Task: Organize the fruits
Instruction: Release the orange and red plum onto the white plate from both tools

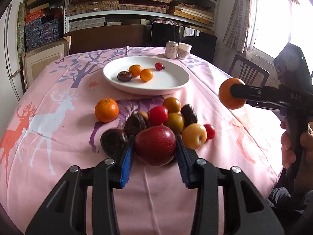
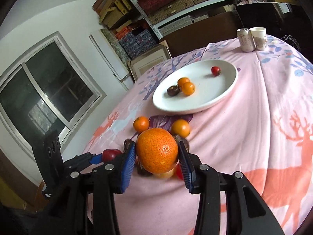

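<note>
My left gripper [image 1: 155, 146] is shut on a red apple [image 1: 155, 145], its blue pads pressing both sides at the near edge of a fruit pile [image 1: 172, 115] on the pink tablecloth. My right gripper [image 2: 157, 152] is shut on a large orange [image 2: 157, 149], held up above the pile; the same orange [image 1: 230, 93] hangs in the air at the right of the left wrist view. A white plate [image 1: 170, 78] further back holds two small oranges, a dark fruit and a red cherry tomato [image 1: 159, 66]. Another orange [image 1: 106, 109] lies alone left of the pile.
A drink can [image 1: 171, 49] and a paper cup [image 1: 183, 50] stand at the table's far edge. Shelves of boxes fill the back wall. A wooden chair [image 1: 248, 70] stands by the window on the right. A hand [image 1: 293, 146] grips the right tool's handle.
</note>
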Demonstrator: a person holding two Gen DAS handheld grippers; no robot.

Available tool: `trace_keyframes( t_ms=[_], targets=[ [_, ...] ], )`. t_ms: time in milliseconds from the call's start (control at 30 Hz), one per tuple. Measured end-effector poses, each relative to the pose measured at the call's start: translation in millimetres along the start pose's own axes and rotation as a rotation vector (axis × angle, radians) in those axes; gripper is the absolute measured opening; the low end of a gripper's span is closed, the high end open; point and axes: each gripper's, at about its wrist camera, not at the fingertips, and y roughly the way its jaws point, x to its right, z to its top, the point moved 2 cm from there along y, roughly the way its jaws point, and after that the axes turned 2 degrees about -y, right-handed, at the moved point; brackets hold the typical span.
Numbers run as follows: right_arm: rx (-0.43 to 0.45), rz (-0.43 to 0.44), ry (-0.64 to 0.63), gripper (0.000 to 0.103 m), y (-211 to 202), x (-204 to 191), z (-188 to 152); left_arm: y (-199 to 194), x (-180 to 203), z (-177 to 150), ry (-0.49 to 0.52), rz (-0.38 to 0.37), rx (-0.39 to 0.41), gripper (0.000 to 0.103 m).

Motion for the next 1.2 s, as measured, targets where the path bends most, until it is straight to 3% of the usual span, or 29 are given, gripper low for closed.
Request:
trace_keyframes(
  t_ms=[167,300,467,500,533,567,600,833,1000,1200],
  targets=[
    [0.055,-0.020,0.008,0.044,14.8,18.7,54.5,28.4,13.5,57.9,0.029,0.006,0.035,0.040],
    [0.056,-0.055,0.043,0.044,44.5,42.9,84.7,74.8,8.8,97.3,0.004,0.014,-0.008,0.040],
    [0.015,-0.083,0.073,0.046,81.9,65.6,96.4,121.3,2.1,115.7,-0.005,0.037,-0.069,0.040],
    [0.008,-0.078,0.075,0.047,86.6,67.8,96.5,127.0,1.0,115.8,-0.007,0.033,-0.078,0.045],
    [0.008,-0.074,0.080,0.056,90.0,70.4,95.9,131.9,-1.0,115.4,-0.010,0.031,-0.088,0.065],
    [0.012,-0.069,0.087,0.068,91.0,73.2,94.5,134.2,-3.6,114.9,-0.017,0.037,-0.090,0.077],
    [0.025,-0.065,0.094,0.069,89.1,75.0,92.1,133.1,-6.7,114.8,-0.029,0.046,-0.079,0.087],
    [0.123,-0.024,0.100,0.076,55.8,76.2,76.3,80.9,-11.6,99.5,-0.056,-0.003,-0.016,0.087],
    [0.135,-0.060,0.131,0.088,30.8,81.6,40.0,32.6,1.2,52.8,0.024,0.019,0.000,0.088],
    [0.104,-0.068,0.124,0.096,16.8,74.7,10.6,8.2,5.4,-5.1,0.105,0.093,-0.067,0.088]
  ],
)
